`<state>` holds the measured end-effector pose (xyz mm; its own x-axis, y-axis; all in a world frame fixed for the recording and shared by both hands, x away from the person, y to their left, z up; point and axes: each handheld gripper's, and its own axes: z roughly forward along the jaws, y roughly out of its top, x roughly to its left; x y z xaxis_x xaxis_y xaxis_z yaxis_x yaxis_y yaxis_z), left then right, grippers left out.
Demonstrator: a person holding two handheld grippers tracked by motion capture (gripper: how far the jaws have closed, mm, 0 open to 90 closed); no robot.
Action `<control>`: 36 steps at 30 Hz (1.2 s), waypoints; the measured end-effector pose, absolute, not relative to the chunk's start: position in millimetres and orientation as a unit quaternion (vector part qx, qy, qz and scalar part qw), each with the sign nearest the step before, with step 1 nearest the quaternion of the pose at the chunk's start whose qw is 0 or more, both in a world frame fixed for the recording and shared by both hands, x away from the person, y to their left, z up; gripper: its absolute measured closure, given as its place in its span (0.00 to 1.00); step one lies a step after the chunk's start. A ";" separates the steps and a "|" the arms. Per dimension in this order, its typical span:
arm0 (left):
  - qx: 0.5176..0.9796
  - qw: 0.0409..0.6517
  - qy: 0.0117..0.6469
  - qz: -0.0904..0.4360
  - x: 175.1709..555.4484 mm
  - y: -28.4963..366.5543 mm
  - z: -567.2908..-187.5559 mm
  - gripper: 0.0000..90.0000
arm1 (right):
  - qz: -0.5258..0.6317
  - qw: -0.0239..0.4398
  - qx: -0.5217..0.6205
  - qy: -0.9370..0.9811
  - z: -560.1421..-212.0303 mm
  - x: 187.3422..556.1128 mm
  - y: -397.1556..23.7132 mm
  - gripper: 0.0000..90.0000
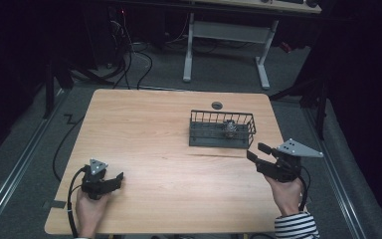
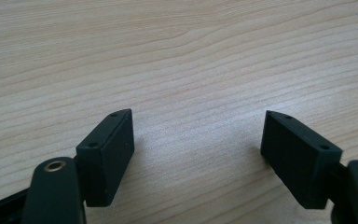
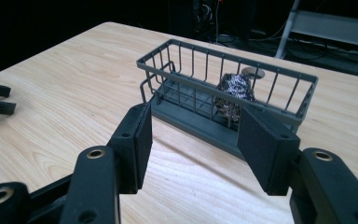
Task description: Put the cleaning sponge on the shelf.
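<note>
Plainly a light job: a wooden table (image 1: 154, 149), and toward its far right a dark wire basket (image 1: 222, 130) with a crumpled, shiny steel-wool scourer (image 3: 234, 94) sitting inside, toward the right half. Likely rigid and springy in the basket's wire walls, light enough to slide if nudged, so best taken at the top rim or a short end wall, not by a single thin bar. Likely soft, airy and snaggy in the scourer, nothing fragile, nothing slippery; best pinched across its bulging middle from above, clear of the bars, since a sideways approach looks blocked by the near wall.

Right gripper (image 3: 193, 135) held just before the basket's near right corner, aimed at it slightly downward, jaws parted with bare air between them and the near wall framed in the gap; not touching the basket. Held by a hand in a striped sleeve (image 1: 296, 225) at the near right table edge.

Left gripper (image 2: 198, 154) low over bare wood at the near left, well apart from the basket, jaws spread wide, nothing grasped.
</note>
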<state>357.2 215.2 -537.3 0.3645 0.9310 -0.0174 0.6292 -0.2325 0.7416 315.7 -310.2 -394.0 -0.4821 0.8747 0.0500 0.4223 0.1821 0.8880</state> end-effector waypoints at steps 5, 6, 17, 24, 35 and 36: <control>0.753 0.340 0.518 0.222 357.2 215.2 -537.3 0.29 | 0.462 0.245 0.458 0.719 -403.5 310.4 -315.1 0.51; 0.753 0.340 0.518 0.222 357.2 215.2 -537.3 0.29 | 0.465 0.243 0.462 0.715 -407.0 308.7 -316.7 0.51; 0.753 0.340 0.518 0.222 357.2 215.2 -537.3 0.29 | 0.467 0.237 0.479 0.705 -422.8 305.2 -322.3 0.51; 0.753 0.340 0.518 0.222 357.2 215.2 -537.3 0.29 | 0.465 0.230 0.487 0.703 -434.0 304.4 -321.6 0.51; 0.753 0.340 0.518 0.222 357.2 215.2 -537.3 0.29 | 0.459 0.213 0.493 0.708 -454.2 304.6 -315.6 0.51; 0.753 0.340 0.518 0.222 357.2 215.2 -537.3 0.29 | 0.458 0.211 0.494 0.709 -455.4 304.7 -314.5 0.51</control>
